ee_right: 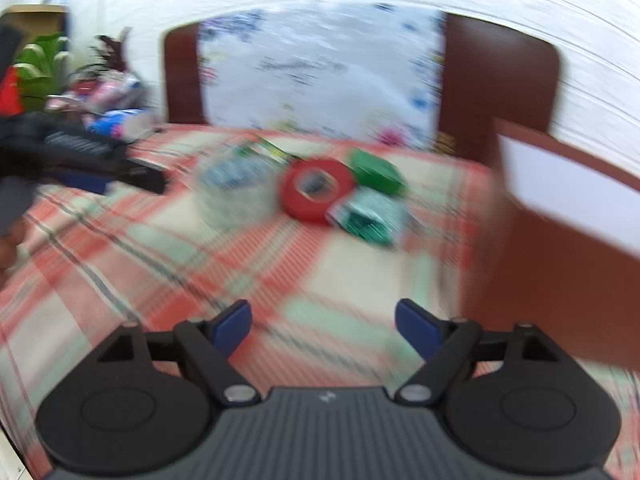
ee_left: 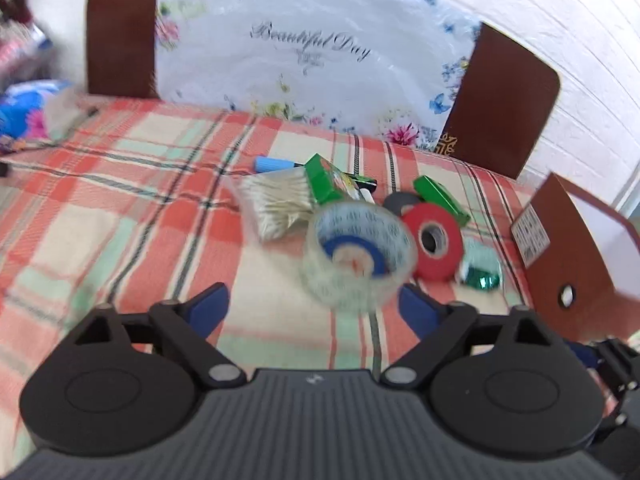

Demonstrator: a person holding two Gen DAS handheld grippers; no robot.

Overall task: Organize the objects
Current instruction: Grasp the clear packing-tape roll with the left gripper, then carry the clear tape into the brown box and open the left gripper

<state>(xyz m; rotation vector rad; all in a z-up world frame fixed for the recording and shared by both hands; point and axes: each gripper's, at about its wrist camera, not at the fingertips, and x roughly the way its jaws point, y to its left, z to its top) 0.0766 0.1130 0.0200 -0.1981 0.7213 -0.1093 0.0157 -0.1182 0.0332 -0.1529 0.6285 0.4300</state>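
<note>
A pile of small objects lies on the plaid tablecloth (ee_left: 120, 208): a clear tape roll (ee_left: 358, 256), a red tape roll (ee_left: 434, 242), a bundle of cotton swabs (ee_left: 276, 204), green boxes (ee_left: 328, 178), a blue-capped marker (ee_left: 272, 165) and a green foil packet (ee_left: 482, 276). My left gripper (ee_left: 314, 308) is open, just short of the clear tape roll. My right gripper (ee_right: 323, 326) is open and empty above the cloth. The clear roll (ee_right: 236, 192) and the red roll (ee_right: 316, 190) lie well ahead of it. The left gripper (ee_right: 80, 160) shows at the left of the right wrist view.
A brown box (ee_left: 580, 264) with a white inside stands at the right, also in the right wrist view (ee_right: 560, 248). Brown chair backs (ee_left: 120, 28) with a floral cover stand behind the table. Clutter (ee_right: 108, 100) and a plant sit at the far left.
</note>
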